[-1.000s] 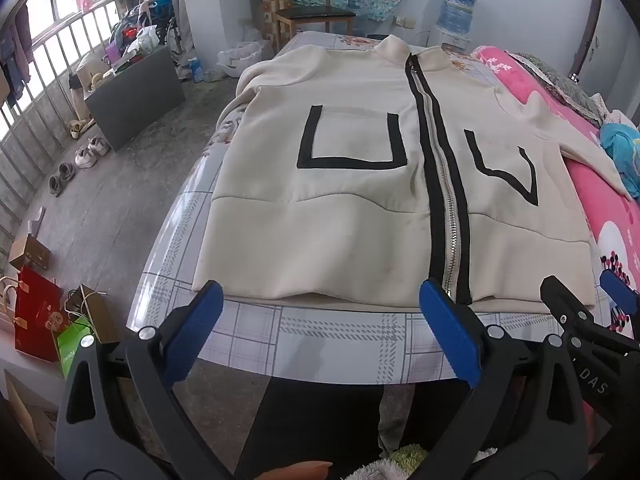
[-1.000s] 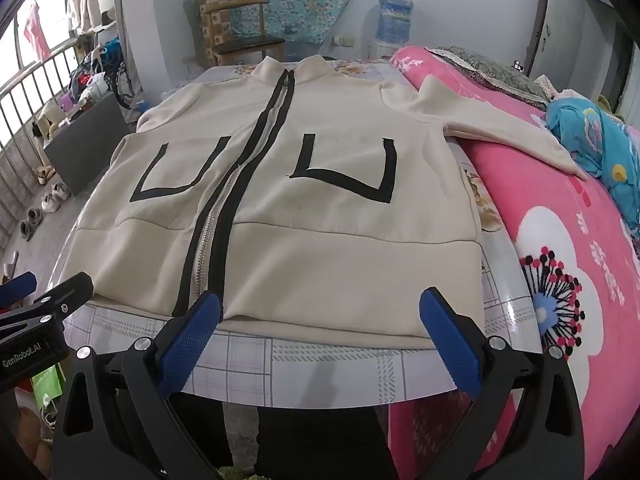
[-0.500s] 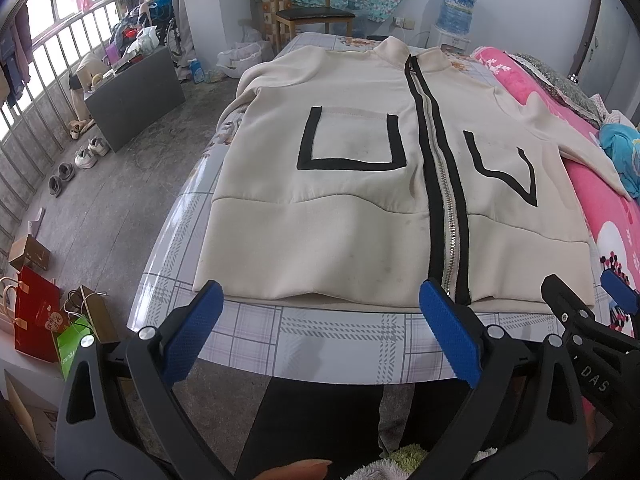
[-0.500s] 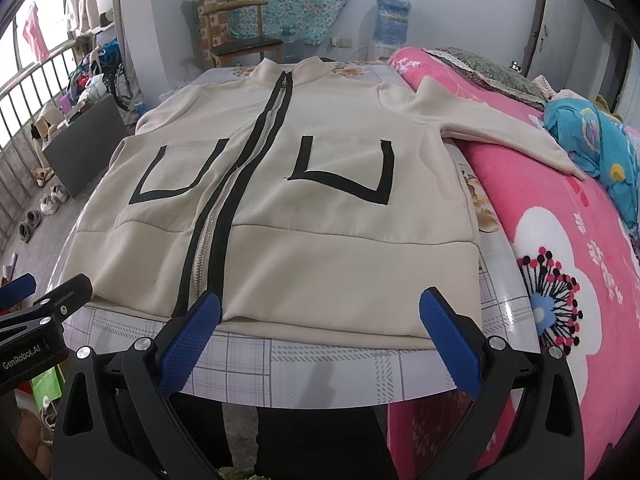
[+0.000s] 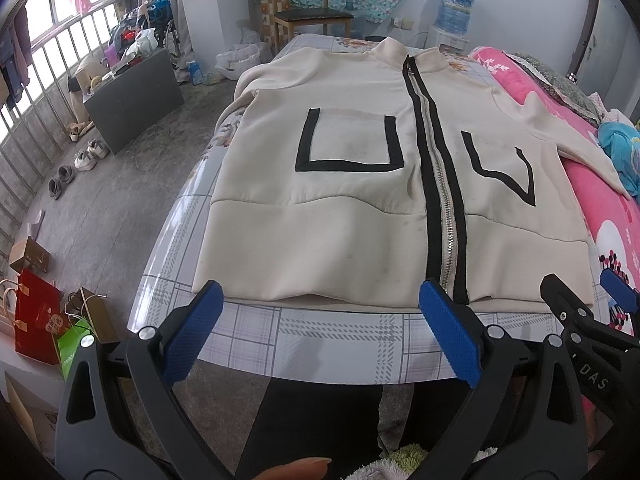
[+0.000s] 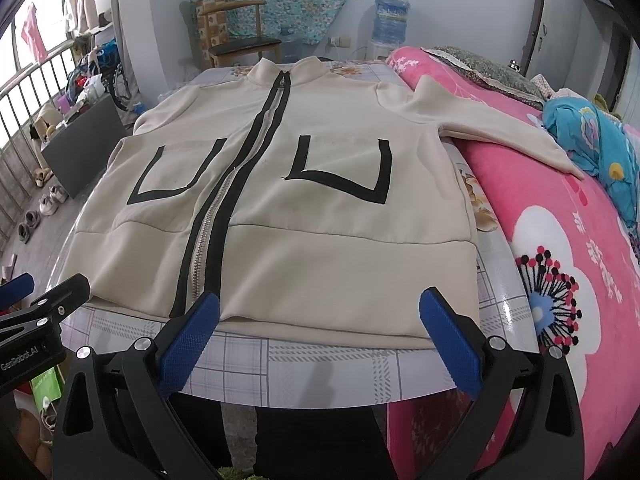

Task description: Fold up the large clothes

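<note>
Daylight enters through a barred window [image 5: 36, 80] at left onto a grey concrete floor [image 5: 120, 184]. A wooden chair [image 5: 308, 8] and water dispenser [image 5: 454, 20] stand against the far white wall [image 5: 520, 4]; shoes [image 5: 76, 164] line the left.

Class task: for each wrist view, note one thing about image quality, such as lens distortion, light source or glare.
Left wrist view: fisheye bends the table edge into a curve, and daylight from the window washes out that corner. Right wrist view: same barrel distortion with dark corners; the jacket is sharp and evenly lit, with a small glare spot on the table rim.
</note>
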Action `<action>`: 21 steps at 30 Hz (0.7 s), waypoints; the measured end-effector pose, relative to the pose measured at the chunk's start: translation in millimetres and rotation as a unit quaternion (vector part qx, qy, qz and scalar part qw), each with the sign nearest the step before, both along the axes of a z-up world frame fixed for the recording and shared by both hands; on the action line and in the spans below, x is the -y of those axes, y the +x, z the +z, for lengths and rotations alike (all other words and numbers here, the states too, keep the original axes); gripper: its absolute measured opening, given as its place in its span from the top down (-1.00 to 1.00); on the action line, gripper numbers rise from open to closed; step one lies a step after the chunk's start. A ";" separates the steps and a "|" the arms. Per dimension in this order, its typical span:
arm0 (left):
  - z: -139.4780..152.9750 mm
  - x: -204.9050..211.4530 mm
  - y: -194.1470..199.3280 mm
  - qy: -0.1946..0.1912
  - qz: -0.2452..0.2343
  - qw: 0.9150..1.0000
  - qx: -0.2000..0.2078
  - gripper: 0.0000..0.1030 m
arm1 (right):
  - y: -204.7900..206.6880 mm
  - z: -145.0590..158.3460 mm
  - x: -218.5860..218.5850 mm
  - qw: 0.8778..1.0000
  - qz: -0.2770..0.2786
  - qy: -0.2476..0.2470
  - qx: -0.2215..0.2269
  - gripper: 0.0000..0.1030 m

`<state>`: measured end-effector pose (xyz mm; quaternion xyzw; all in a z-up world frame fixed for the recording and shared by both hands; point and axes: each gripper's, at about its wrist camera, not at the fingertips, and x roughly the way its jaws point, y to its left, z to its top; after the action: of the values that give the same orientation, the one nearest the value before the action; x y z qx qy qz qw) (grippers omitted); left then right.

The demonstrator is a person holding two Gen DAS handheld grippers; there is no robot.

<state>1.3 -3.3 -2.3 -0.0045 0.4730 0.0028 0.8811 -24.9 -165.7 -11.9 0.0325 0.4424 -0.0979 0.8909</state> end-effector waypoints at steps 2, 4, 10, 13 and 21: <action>1.8 2.0 -0.1 0.000 0.000 1.000 0.000 -0.84 | 0.0 -0.3 0.4 1.000 0.000 -0.001 0.000 -0.90; 1.8 2.6 0.0 0.000 0.000 1.000 0.001 -0.84 | -0.1 -0.1 0.8 1.000 0.000 0.000 0.001 -0.90; 1.9 2.0 -0.3 0.000 0.000 1.000 0.001 -0.84 | 0.8 -0.2 0.3 1.000 0.000 -0.001 0.001 -0.90; 1.9 1.9 -0.3 0.000 0.000 1.000 0.001 -0.84 | 0.7 0.4 0.4 1.000 0.000 0.000 0.001 -0.90; 1.8 2.6 -0.2 0.001 0.000 1.000 0.001 -0.84 | 0.9 0.2 0.0 1.000 0.000 -0.001 0.001 -0.90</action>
<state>1.1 -5.8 -0.5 -0.0040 0.4717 0.0032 0.8818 -24.1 -165.7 -11.8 0.0323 0.4412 -0.0985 0.8914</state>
